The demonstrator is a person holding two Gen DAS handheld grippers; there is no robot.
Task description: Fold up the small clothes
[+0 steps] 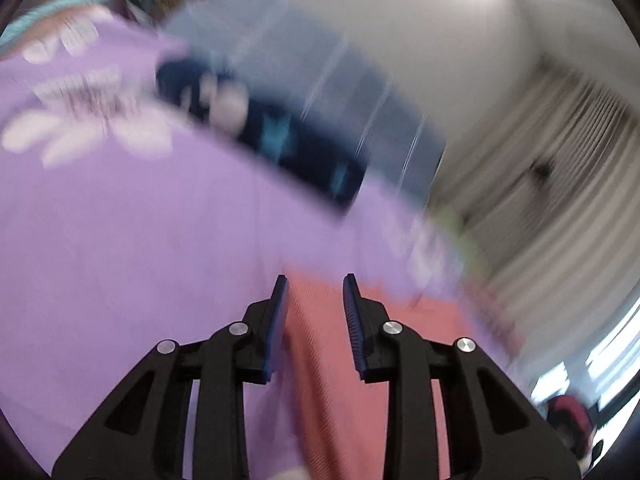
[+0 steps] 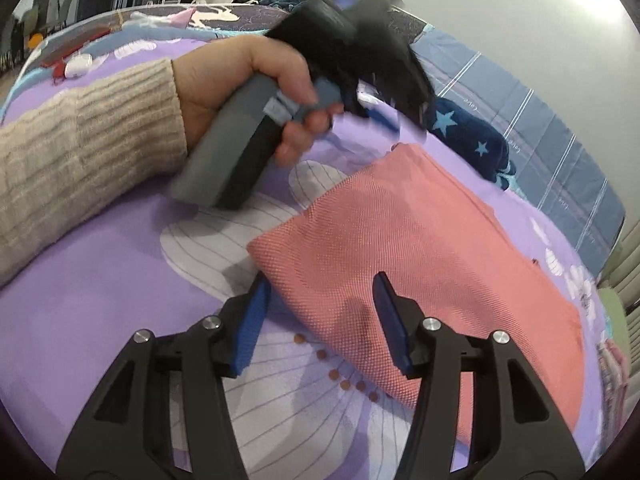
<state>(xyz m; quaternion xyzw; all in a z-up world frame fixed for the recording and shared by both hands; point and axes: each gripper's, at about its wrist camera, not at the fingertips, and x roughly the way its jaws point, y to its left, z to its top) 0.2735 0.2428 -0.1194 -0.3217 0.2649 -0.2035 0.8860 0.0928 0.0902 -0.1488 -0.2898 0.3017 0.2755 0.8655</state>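
Purple bedsheet (image 1: pixel 120 240) blurs; pink cloth (image 2: pixel 420 248) lies partly cropped.

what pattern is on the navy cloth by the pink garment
Light blue stars on the navy cloth, clearest in the right wrist view.

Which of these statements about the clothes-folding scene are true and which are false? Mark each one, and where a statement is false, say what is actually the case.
1. The pink cloth lies on a purple bedsheet. True.
2. The right gripper is clamped shut on the cloth. False: its jaws stand apart, over the cloth's near edge.
3. A hand in a beige knit sleeve holds the left gripper. True.
4. A green blanket with stars lies beyond the cloth. False: the star blanket is dark blue.
5. The cloth is bunched into a ball. False: it lies flat.
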